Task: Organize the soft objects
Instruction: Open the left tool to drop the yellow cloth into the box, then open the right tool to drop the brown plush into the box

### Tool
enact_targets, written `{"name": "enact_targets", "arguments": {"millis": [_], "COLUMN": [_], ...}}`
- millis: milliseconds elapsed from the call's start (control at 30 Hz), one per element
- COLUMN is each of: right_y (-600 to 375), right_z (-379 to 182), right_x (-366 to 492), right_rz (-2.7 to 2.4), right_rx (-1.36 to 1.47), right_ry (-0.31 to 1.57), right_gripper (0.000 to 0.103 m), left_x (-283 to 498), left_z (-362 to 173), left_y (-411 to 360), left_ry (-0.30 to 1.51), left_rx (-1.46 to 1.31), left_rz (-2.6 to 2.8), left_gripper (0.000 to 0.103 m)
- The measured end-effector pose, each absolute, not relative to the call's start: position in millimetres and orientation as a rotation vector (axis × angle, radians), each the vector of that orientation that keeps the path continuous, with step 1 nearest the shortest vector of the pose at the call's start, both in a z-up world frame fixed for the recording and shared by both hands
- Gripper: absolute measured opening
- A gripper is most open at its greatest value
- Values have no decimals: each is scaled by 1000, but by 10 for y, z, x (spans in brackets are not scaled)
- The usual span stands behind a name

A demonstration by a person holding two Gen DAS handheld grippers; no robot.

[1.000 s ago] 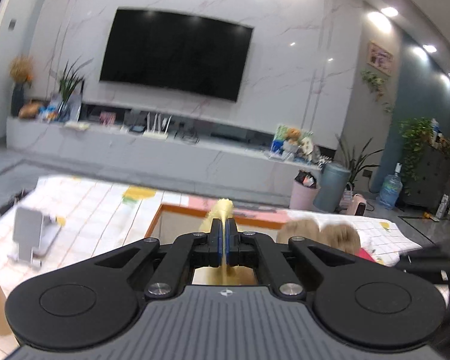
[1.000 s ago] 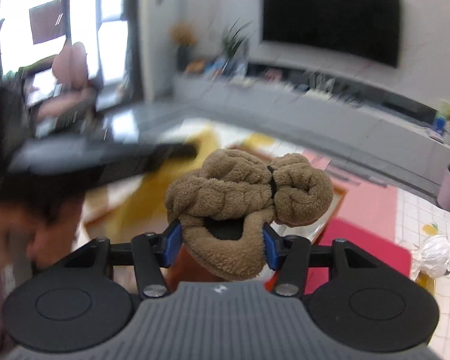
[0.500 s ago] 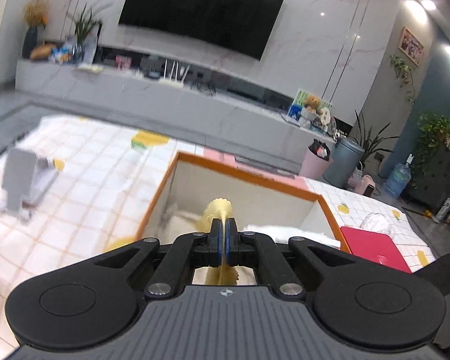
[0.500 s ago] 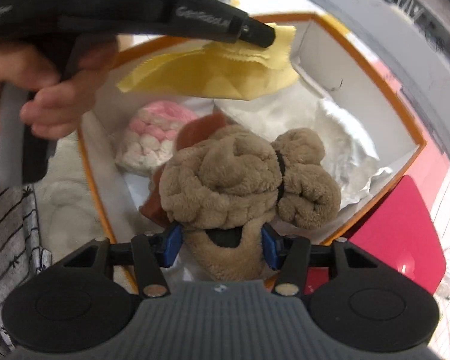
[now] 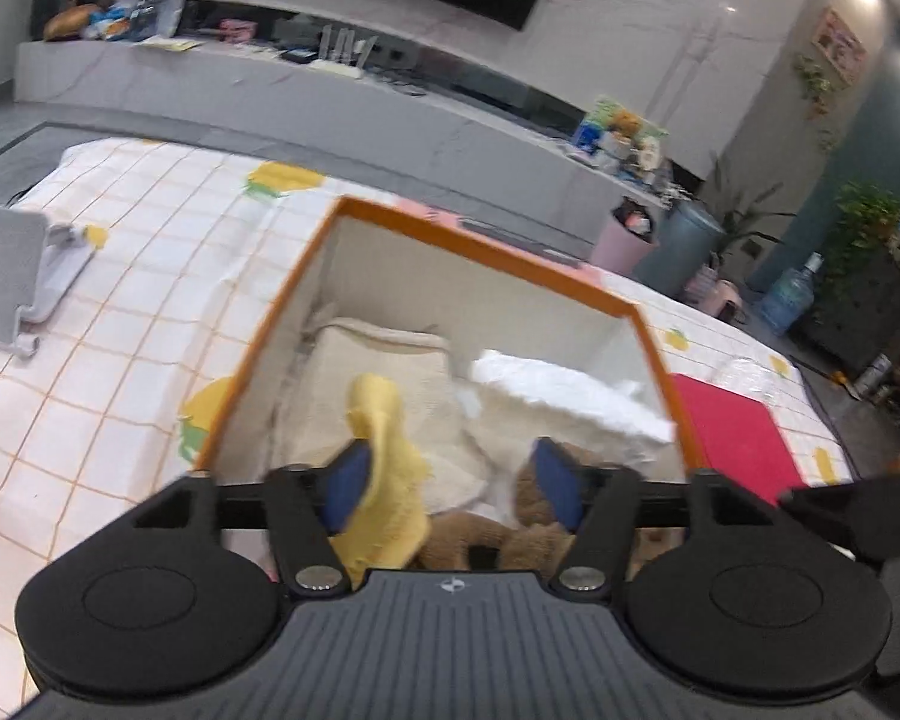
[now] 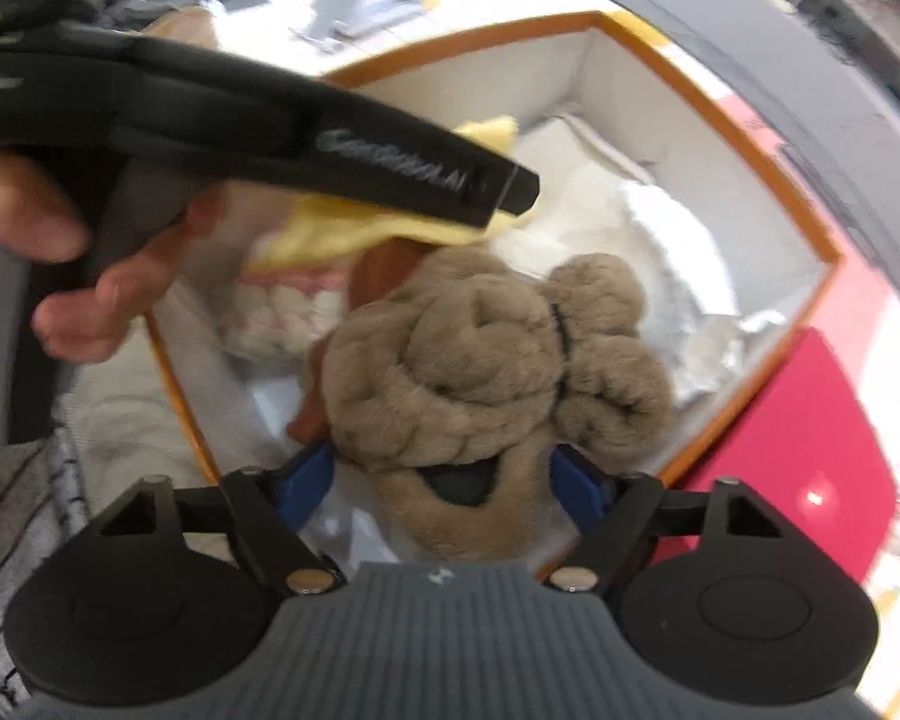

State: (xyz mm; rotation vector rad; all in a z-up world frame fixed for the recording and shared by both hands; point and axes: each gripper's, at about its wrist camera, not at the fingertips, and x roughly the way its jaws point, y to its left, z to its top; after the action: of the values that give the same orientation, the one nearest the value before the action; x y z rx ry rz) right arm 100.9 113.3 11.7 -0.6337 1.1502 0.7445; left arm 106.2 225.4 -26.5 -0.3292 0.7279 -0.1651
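Note:
An orange-rimmed box (image 5: 480, 240) with white walls stands on the table and holds soft things: a cream cloth (image 5: 378, 396), a white towel (image 5: 564, 396) and a pink-and-white plush (image 6: 288, 312). My left gripper (image 5: 450, 474) is open above the box; a yellow cloth (image 5: 384, 468) hangs loose against its left finger. It also shows in the right wrist view (image 6: 330, 228) under the left gripper's finger. My right gripper (image 6: 444, 480) is over the box (image 6: 714, 114), its jaws spread around a brown plush toy (image 6: 480, 372) that still sits between the pads.
A red lid (image 5: 726, 438) lies right of the box, also in the right wrist view (image 6: 810, 450). A grey phone stand (image 5: 18, 276) sits at the table's left on the checked cloth (image 5: 120, 276). A TV cabinet stands behind.
The left gripper has opened and let go of the yellow cloth, which now slumps on its left finger. Both grippers have come lower over the box; the right jaws have spread wider.

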Motion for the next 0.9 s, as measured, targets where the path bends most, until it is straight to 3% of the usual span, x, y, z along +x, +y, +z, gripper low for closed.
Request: {"name": "enact_targets", "arguments": {"millis": [133,333,367,400,500,900], "right_y": [1134,989,954,932,1006,1358], "right_z": [277,660,688,684,562,-89], "right_x": [911,873,895,933,1030,1183], "right_rz": [751,768,763,752,727,639], "right_rx": [-634,-492,-450,-419,-419,-622], "right_ry": [1133,1034,1022,1011,1022,1041], "right_gripper": [91,88,74,52,12,4], "left_x": [923,846,841,835,869,928], "left_z": [-66,132,131,124,74,-30], "left_y": [2194,2398,2452,2496,2636,2674], "left_ry": [675,676,674,673,702,740], "left_rx": [-282,-313,-321,-331,-376,-365], "left_rz": [-180,-178,-154,-143,-151,-113], "left_gripper": [87,87,87,87,87,87]}}
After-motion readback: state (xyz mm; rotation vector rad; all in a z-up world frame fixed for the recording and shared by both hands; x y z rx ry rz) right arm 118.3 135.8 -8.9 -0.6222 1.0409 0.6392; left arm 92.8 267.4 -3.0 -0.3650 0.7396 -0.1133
